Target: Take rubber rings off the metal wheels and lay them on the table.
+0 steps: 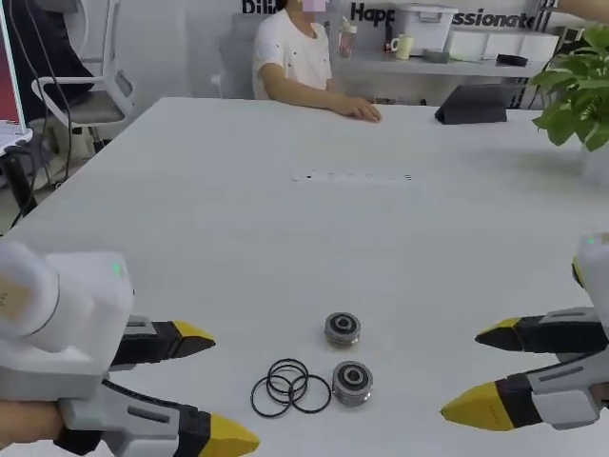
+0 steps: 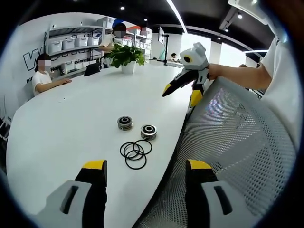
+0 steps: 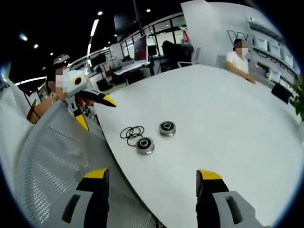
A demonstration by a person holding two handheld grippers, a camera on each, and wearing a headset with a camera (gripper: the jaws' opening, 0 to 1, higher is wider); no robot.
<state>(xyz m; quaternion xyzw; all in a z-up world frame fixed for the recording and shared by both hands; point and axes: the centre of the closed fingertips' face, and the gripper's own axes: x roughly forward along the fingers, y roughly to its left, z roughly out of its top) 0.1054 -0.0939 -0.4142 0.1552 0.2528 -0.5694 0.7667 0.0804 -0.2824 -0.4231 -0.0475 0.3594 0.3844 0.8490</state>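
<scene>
The white table (image 1: 238, 219) runs from my edge to a person seated on its far side (image 1: 293, 52), with a potted plant (image 1: 576, 86) at the right. In both gripper views, a mesh chair back (image 2: 237, 156) sits just off the near edge.

I hold the left gripper (image 1: 226, 387) low on the left and the right gripper (image 1: 464, 373) low on the right. Both have their yellow-tipped jaws spread wide, gripping nothing, and both are well apart from the work.

Between them lie two metal wheels flat on the table, the far wheel (image 1: 342, 328) and the near wheel (image 1: 352, 382). A small cluster of black rubber rings (image 1: 285, 386) lies overlapped on the table, just left of the near wheel and touching it or nearly so.

My main worry is the crowding. A jaw reaching for the near wheel could catch the loose rings and drag them. The work lies not far from the table's near edge, so a nudged wheel or ring could go over it. A wheel pinched off-centre could also slide or tip away.

I cannot make out whether either wheel carries a ring in its groove, because the rims are too small and dark to read. The overlap makes the exact ring count uncertain. The head view crops the bodies of both grippers.
</scene>
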